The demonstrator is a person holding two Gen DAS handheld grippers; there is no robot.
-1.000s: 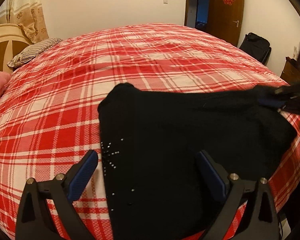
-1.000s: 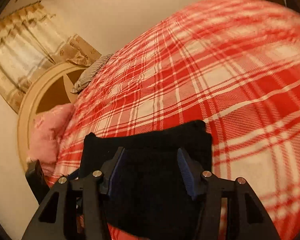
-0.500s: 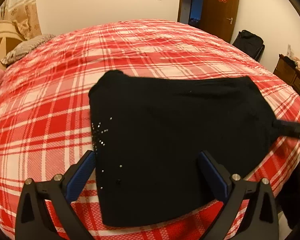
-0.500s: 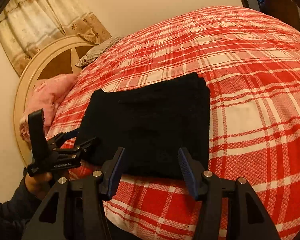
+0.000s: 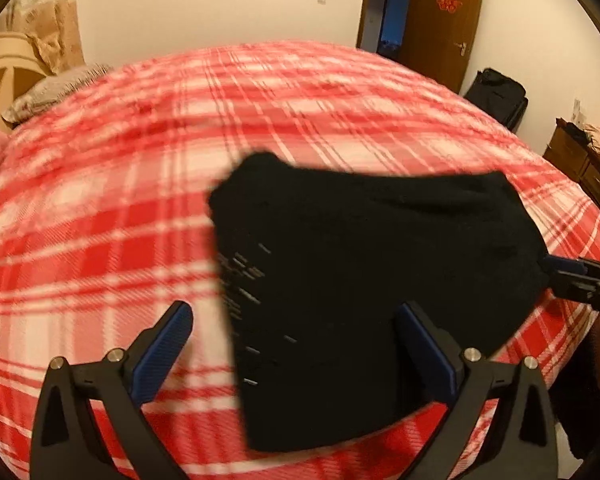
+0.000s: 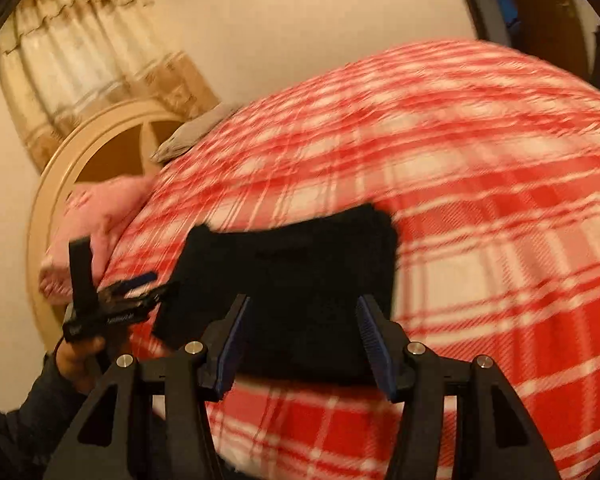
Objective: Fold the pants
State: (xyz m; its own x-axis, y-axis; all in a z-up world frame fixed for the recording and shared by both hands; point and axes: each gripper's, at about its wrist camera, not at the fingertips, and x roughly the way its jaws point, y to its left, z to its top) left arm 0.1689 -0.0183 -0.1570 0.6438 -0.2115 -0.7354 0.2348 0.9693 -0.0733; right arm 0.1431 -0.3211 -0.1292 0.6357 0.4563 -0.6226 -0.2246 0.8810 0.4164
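Left gripper [image 5: 292, 354]: fingers spread wide, nothing between the pads. It hangs over the near-left edge of the folded black knit pants [image 5: 372, 288], one blue pad over plaid at 8 o'clock, the other over black cloth at 5 o'clock. My read: it is parked clear of the cloth so the fold isn't dragged.

Right gripper [image 6: 302, 340]: fingers parted and opening. The near edge of the pants [image 6: 300, 300] shows in the gap, but the pads don't press on it. Probably letting go of the last fold.

The pants sit as a compact dark rectangle near the bed's front edge, flat on the red-and-white plaid bedspread [image 5: 100, 220]. Small pale studs run down the bundle's left side in the left view. The corner at 12 o'clock pokes up a little, so the layers are not perfectly aligned. The fold looks essentially done; any remaining work would be squaring.

In the right view, a person's hand [image 6: 80, 356] at 8 o'clock carries the other gripper beside the bundle's left end.

Farther: pink pillow [image 6: 100, 216] and round cream wooden headboard [image 6: 56, 184] at 10 o'clock, brown wooden door [image 5: 444, 20] at 1 o'clock in the left view.
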